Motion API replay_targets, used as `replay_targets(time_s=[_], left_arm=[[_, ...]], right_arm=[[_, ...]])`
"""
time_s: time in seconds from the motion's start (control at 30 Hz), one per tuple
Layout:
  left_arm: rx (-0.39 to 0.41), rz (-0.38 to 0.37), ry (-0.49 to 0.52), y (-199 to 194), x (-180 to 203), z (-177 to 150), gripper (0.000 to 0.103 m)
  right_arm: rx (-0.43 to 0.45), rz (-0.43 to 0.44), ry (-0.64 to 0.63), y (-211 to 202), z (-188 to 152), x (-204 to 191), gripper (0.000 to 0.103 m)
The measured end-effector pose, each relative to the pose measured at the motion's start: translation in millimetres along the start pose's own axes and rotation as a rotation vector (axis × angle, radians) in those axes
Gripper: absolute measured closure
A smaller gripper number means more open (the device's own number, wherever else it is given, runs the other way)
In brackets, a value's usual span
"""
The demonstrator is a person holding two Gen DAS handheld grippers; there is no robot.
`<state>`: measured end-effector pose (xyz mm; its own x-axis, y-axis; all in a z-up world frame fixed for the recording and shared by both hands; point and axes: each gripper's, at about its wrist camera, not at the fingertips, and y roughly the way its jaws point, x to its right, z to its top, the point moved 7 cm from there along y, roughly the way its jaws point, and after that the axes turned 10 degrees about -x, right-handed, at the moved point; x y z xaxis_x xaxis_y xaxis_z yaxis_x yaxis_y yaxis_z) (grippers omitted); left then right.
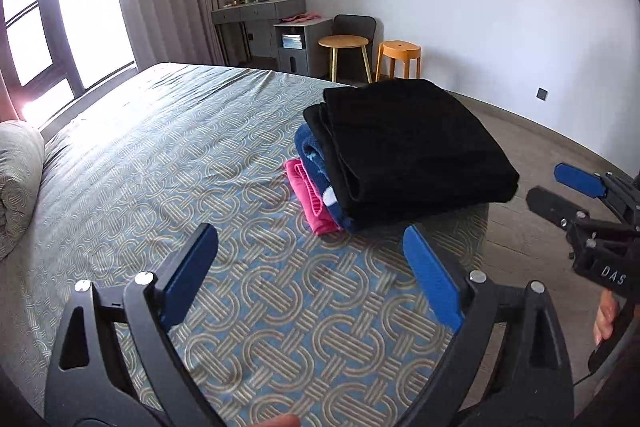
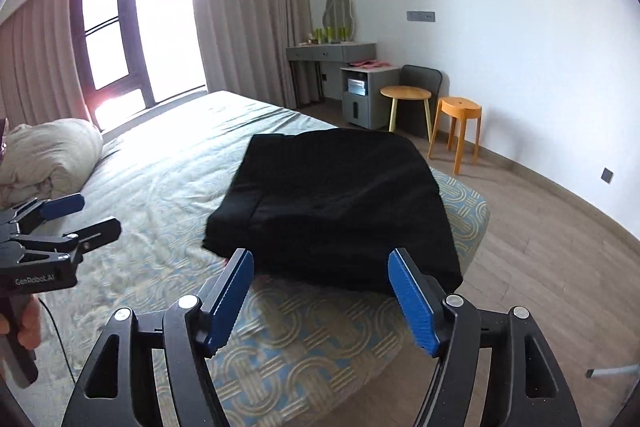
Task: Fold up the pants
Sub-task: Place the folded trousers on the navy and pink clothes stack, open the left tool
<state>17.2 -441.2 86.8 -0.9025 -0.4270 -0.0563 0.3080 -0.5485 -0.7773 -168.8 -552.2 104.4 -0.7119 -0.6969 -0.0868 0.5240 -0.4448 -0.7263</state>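
The black pants (image 1: 408, 147) lie folded into a thick rectangle on top of a stack near the bed's corner. Under them are a folded blue garment (image 1: 310, 147) and a folded pink one (image 1: 308, 195). In the right wrist view only the black pants (image 2: 340, 195) show. My left gripper (image 1: 308, 229) stands open over the bedsheet, just short of the stack, with nothing between its blue pads. My right gripper (image 2: 320, 253) is open in front of the pants' near edge, not touching them. Each gripper also shows in the other's view: the right gripper (image 1: 544, 183) and the left gripper (image 2: 100, 213).
The bed (image 1: 180, 147) has a blue and beige patterned sheet. A rolled duvet (image 2: 52, 155) lies at its left. Beyond the bed's far corner are a round wooden side table (image 2: 406, 95), an orange stool (image 2: 460, 111), a grey nightstand (image 2: 366, 95) and a desk. Wood floor (image 2: 540, 247) lies to the right.
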Motion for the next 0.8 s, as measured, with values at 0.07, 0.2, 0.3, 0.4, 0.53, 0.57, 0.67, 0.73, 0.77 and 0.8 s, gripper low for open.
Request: replay_targets(time_s=[0.07,0.2,0.3,0.4,0.53,0.57,0.67,0.73,0.77,0.8], left_arm=[[0.024,0.001,-0.002,-17,12,-14,0.009],[0.031,-0.030,0.018,-23,36,-28,0.008],[0.045,-0.014,0.035,-29,43,-34,0.008],[0.050,-0.029,0.019,-35,43,-37,0.008],[0.069,-0.046,-0.006,-47,40,-37,0.008],[0.074,-0.043,-0.006,-50,40,-37,0.008],[0.089,-0.037,-0.003,-57,41,-35,0.008],[0.096,-0.039,-0.001,-61,42,-35,0.008],[0.098,-0.039,-0.001,-62,43,-34,0.008],[0.099,-0.038,-0.002,-63,44,-35,0.008]], right_arm=[[0.006,-0.005,0.002,-10,-11,-12,0.031],[-0.016,-0.030,0.046,-27,-25,-14,0.031],[-0.030,-0.028,0.080,-41,-34,-9,0.031],[-0.017,-0.041,0.105,-59,-37,-5,0.030],[-0.014,-0.050,0.123,-74,-41,-5,0.028],[-0.012,-0.049,0.126,-76,-43,-5,0.028],[-0.005,-0.056,0.132,-79,-45,-7,0.028],[0.001,-0.064,0.128,-82,-46,-8,0.028],[0.005,-0.068,0.125,-84,-46,-8,0.028],[0.007,-0.070,0.122,-84,-45,-8,0.028]])
